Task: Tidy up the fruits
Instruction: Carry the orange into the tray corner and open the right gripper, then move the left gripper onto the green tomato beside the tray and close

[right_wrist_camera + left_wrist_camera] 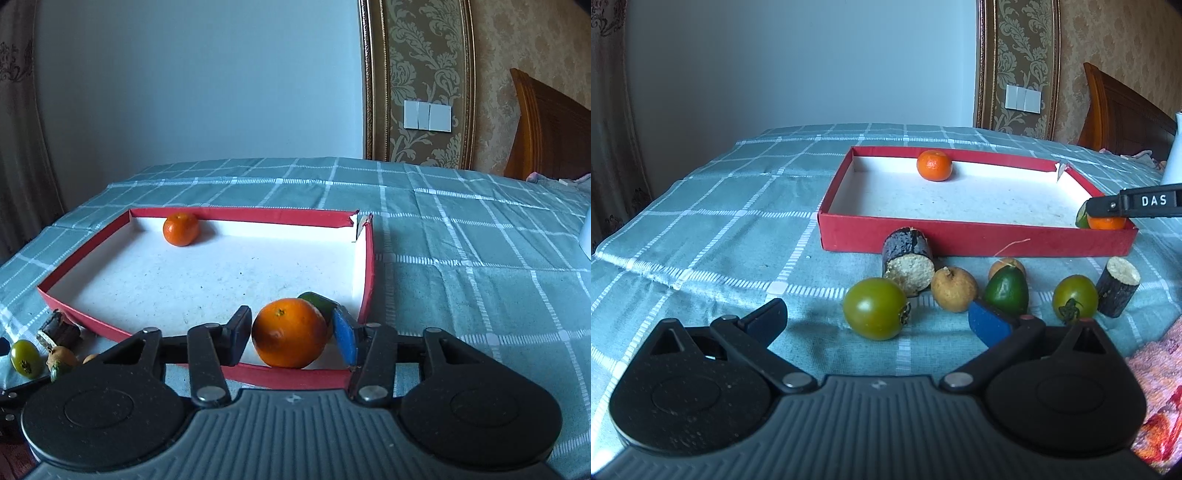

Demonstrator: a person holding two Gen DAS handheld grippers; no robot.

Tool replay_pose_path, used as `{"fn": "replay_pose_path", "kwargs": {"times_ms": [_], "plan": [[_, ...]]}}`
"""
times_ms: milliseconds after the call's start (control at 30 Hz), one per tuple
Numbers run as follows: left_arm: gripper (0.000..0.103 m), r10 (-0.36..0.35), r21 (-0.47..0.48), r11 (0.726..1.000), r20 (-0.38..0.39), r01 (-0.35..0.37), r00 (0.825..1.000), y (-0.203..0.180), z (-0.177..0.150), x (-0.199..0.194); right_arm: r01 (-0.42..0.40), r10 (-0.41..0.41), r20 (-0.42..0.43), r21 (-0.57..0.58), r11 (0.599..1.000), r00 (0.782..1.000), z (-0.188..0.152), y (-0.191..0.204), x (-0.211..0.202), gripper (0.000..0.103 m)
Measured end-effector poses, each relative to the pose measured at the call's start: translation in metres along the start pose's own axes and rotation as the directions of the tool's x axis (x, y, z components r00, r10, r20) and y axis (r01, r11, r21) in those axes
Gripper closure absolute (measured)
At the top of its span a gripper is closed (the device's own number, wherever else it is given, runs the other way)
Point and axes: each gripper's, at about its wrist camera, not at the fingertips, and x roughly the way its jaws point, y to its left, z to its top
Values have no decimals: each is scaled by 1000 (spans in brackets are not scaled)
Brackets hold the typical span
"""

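Observation:
A red tray [960, 247] with a white floor lies on the checked cloth. A small mandarin [934, 165] sits at its back wall. In the near right corner an orange [288, 332] rests on the floor between the fingers of my right gripper [291, 332], whose pads stand slightly off it; a green fruit [317, 301] lies just behind. In front of the tray lie two green tomatoes [875, 308] [1075, 299], two brown fruits [955, 290], a green pointed fruit [1006, 293] and two dark cane pieces [908, 258]. My left gripper [879, 317] hangs open around the nearest tomato without touching it.
A pink patterned cloth [1156, 387] lies at the near right. A white jug [1174, 155] stands right of the tray. The table's far and left edges drop off toward the wall and curtain. A wooden headboard [554, 125] rises at the back right.

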Motion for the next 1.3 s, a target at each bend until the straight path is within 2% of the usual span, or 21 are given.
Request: {"fn": "replay_pose_path", "kwargs": {"times_ms": [100,167,267,300,400,567,633,733,900,967,1100,1300], "plan": [[0,3,-1,1000,-2,-3,1000,0,0,0,-7,4,60,51,999,998,1,-11,-16,44],[0,7,-3,1000,-1,-7,1000,0,0,0,-10,-2,106,105,994,994,2,-23,-32,43],[0,9,-8,1000,-5,-9,1000,0,1,1,-27,-5,161,195,980,987,-6,-43,-54,32],[0,12,-10,1000,-1,-12,1000,0,0,0,-27,-11,172,220,975,985,-11,-48,-60,31],[0,8,-1,1000,20,-8,1000,0,-1,-3,-41,-6,175,263,964,985,-27,-61,-67,31],[0,1,72,997,117,-9,993,-10,-8,-18,-77,10,186,355,932,983,-56,-79,-63,31],[8,12,110,994,131,-27,991,-17,-9,-20,-105,34,176,412,905,984,-59,-87,-60,31],[19,3,122,992,124,-18,992,-22,-9,-22,-125,43,199,420,899,979,-60,-89,-61,28],[20,-19,109,994,148,3,989,-20,-12,-32,-146,60,209,427,892,976,-62,-91,-62,28],[24,-22,99,995,142,8,990,-17,-12,-34,-150,63,208,436,887,976,-63,-92,-62,28],[39,-18,88,996,122,7,992,-11,-12,-32,-153,69,205,432,889,976,-63,-91,-62,28],[39,8,63,998,99,-14,995,-5,-11,-21,-150,63,207,438,886,976,-63,-91,-63,25]]}}
